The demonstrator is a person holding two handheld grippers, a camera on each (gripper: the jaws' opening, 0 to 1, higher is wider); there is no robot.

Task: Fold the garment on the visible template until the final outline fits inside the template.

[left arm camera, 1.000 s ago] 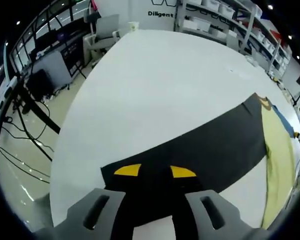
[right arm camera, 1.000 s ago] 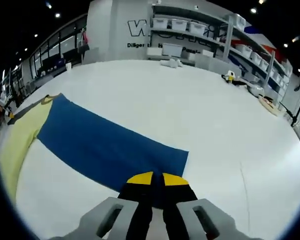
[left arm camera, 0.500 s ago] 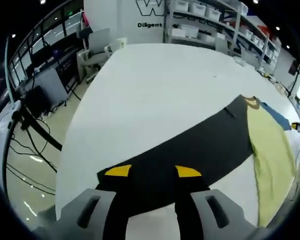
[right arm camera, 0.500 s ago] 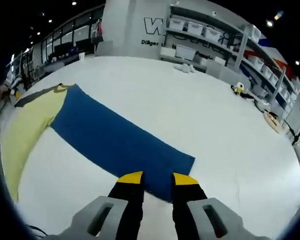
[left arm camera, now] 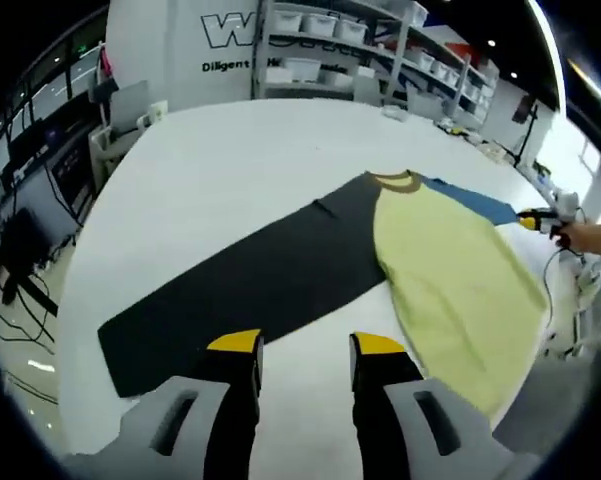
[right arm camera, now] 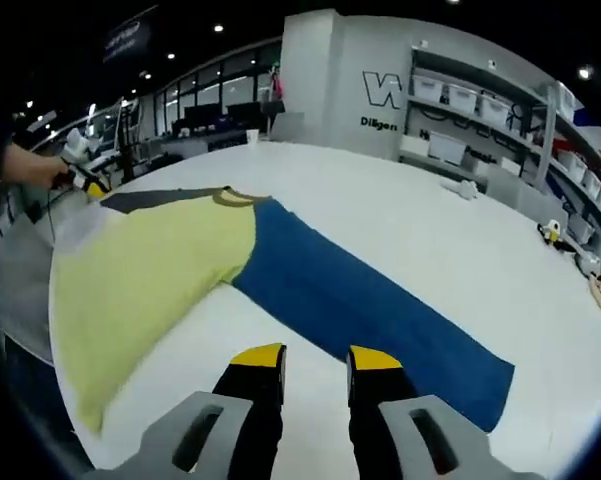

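A long-sleeved garment with yellow body point(left arm camera: 460, 290), dark grey sleeve point(left arm camera: 250, 285) and blue sleeve point(right arm camera: 370, 305) is spread flat, seemingly reaching the near edge of the white tabletop point(left arm camera: 230, 160). Left tongs point(left arm camera: 303, 346) and right tongs point(right arm camera: 315, 357) are held parted, gripping nothing.

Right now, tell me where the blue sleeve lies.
In the right gripper view, the blue sleeve lies flat on the white table, running from the yellow body toward the lower right.
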